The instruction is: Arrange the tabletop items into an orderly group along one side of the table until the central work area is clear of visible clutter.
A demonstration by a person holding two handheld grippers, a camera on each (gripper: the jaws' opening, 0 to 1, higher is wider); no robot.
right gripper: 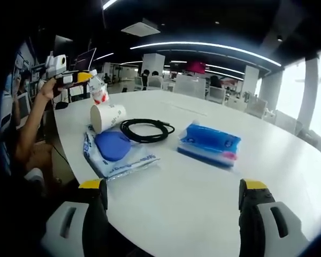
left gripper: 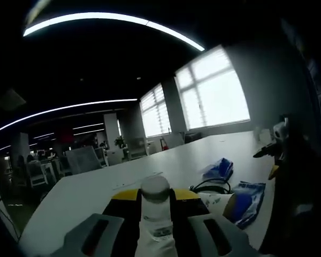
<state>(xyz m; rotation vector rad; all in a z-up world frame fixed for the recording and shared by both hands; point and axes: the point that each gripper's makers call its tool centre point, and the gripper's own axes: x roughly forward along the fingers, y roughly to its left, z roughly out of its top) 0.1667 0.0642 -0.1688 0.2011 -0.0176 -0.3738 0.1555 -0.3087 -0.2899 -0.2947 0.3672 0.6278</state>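
On the table's near edge lie cup (right gripper: 107, 116), cable (right gripper: 146, 129), tissue pack (right gripper: 208, 143) | my left gripper (left gripper: 156, 225) pinches a small bottle (left gripper: 156, 211), lifted | right gripper (right gripper: 171, 199) spread, empty | step: place bottle | next: set it beside cup.

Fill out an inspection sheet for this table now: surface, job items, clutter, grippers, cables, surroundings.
Surface: white table, near part bare.
Job's things: paper cup on its side; blue tissue pack lying flat; clear bag with blue item; small white bottle lifted.
Clutter: nothing seen beyond these.
Grippers: left gripper shut on the bottle; right gripper open, holding nothing.
Cables: black cable coiled between cup and tissue pack.
Surroundings: open office, chairs, bright windows, ceiling light strips.
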